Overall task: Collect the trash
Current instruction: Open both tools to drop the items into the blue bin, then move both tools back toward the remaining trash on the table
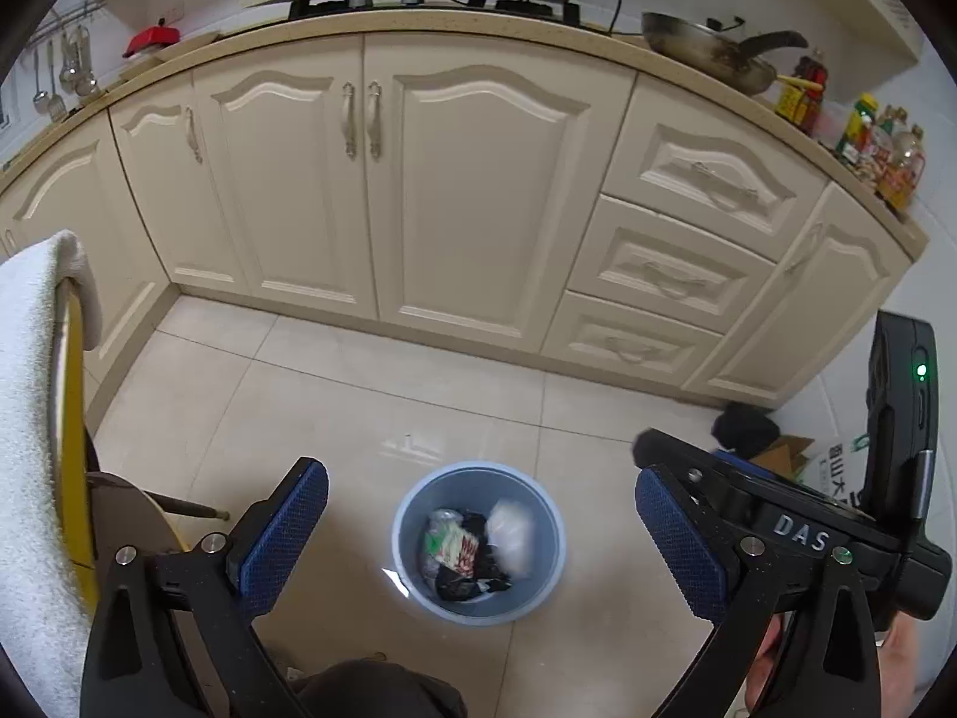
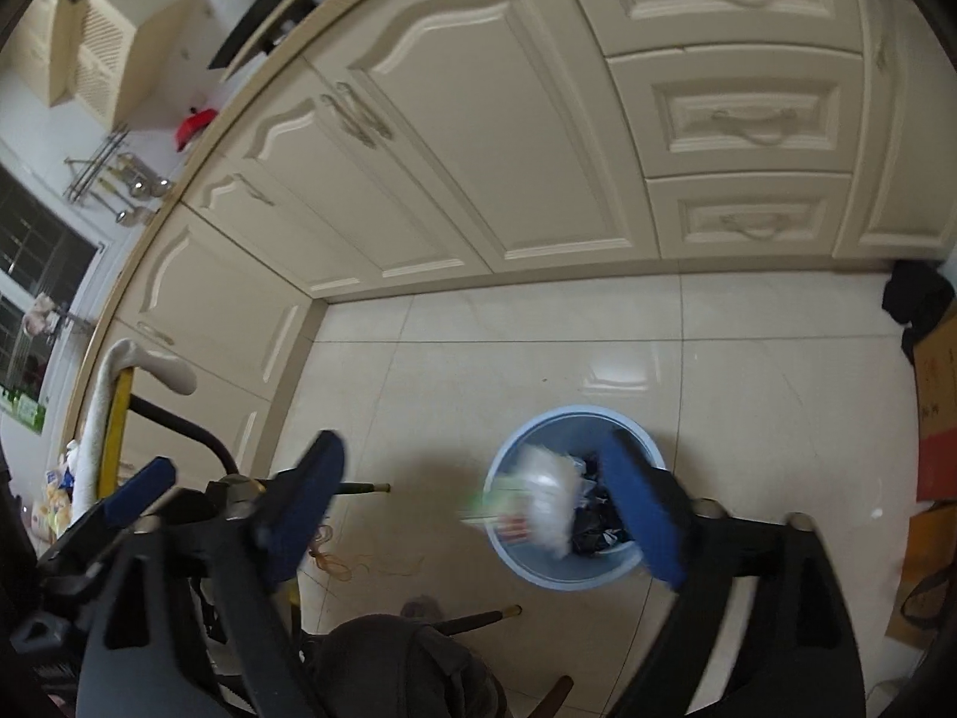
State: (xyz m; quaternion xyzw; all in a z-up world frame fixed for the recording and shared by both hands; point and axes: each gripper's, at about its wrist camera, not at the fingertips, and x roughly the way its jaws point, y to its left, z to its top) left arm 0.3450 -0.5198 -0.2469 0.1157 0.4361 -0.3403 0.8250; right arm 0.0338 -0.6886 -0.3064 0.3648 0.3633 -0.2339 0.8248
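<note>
Tiled floor (image 1: 359, 407): bin (image 1: 478, 541); only right view shows blurred trash (image 2: 538, 496).

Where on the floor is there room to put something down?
Bare tile lies between the blue bin and the cream cabinets. It is crowded at the right wall, with a black bundle and cardboard, and at the left around the towel-draped chair. The bin itself holds trash.
</note>
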